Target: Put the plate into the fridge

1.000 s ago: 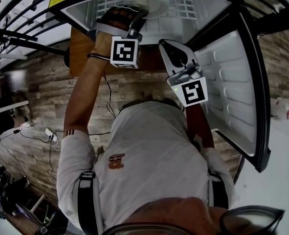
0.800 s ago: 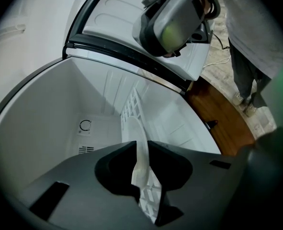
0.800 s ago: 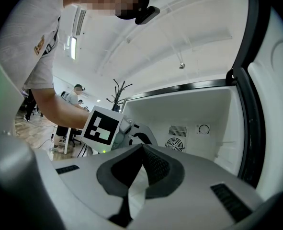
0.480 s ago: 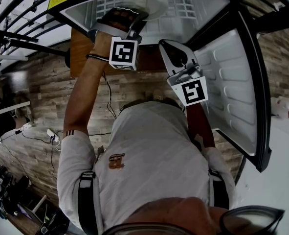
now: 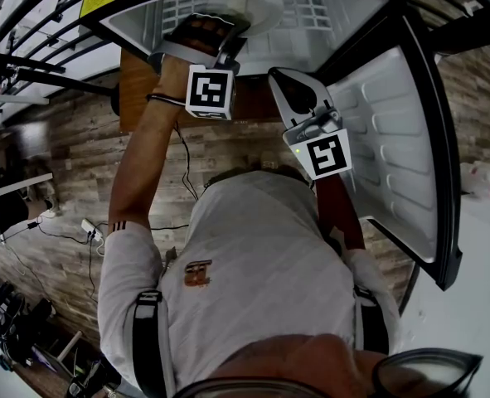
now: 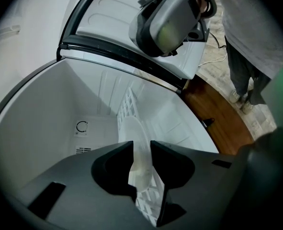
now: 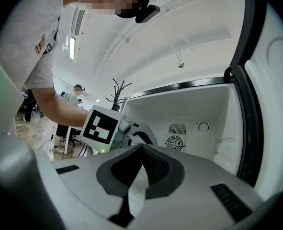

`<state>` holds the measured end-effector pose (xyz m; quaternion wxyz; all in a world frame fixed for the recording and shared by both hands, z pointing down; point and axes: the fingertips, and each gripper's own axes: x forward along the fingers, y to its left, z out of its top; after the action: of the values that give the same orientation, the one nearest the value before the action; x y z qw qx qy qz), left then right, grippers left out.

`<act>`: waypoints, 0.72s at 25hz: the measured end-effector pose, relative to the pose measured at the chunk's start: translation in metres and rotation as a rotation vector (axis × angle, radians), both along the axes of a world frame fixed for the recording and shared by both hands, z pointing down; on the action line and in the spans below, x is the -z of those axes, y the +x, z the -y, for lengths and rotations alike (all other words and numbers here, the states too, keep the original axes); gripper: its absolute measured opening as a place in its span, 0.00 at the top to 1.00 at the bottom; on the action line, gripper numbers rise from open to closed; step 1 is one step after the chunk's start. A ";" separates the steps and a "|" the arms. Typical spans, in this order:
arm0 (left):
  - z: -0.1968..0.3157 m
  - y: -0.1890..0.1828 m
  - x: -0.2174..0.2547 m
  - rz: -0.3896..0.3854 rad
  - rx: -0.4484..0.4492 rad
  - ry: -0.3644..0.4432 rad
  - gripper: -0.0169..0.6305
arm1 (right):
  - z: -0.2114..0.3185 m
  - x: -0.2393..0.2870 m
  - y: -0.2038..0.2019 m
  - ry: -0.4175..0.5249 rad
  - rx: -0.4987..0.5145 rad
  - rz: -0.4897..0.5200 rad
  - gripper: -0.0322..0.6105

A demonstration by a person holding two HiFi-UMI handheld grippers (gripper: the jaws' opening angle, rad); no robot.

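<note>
Plate (image 5: 257, 2) sits at the top centre of the head view, inside the open fridge (image 5: 344, 23). The left tool (image 5: 230, 31) reaches up to its lower edge, and the right tool (image 5: 284, 80) hangs just to the right, in front of the fridge opening.

Left gripper view: the jaws are opening at lower centre, with the pale plate's rim between them. The plate lies against the white wire shelf (image 6: 127, 102).

Right gripper view: the jaws meet tip to tip at centre, holding nothing, and face the fridge's back wall.
</note>
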<state>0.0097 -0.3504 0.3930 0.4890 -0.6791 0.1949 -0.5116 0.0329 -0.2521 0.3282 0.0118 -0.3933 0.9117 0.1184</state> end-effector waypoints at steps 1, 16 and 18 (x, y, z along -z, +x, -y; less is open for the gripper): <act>0.000 0.000 0.000 -0.005 -0.003 0.007 0.79 | 0.000 0.000 0.000 0.000 0.000 0.002 0.90; -0.011 -0.002 0.000 -0.069 -0.029 0.061 0.75 | -0.003 -0.005 -0.001 -0.013 -0.010 -0.014 0.90; -0.012 -0.002 0.004 -0.082 -0.033 0.079 0.75 | -0.003 -0.005 -0.002 -0.014 -0.011 -0.014 0.90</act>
<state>0.0078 -0.3381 0.3885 0.5154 -0.6826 0.2239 -0.4671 0.0309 -0.2486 0.3328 0.0020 -0.3976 0.9103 0.1149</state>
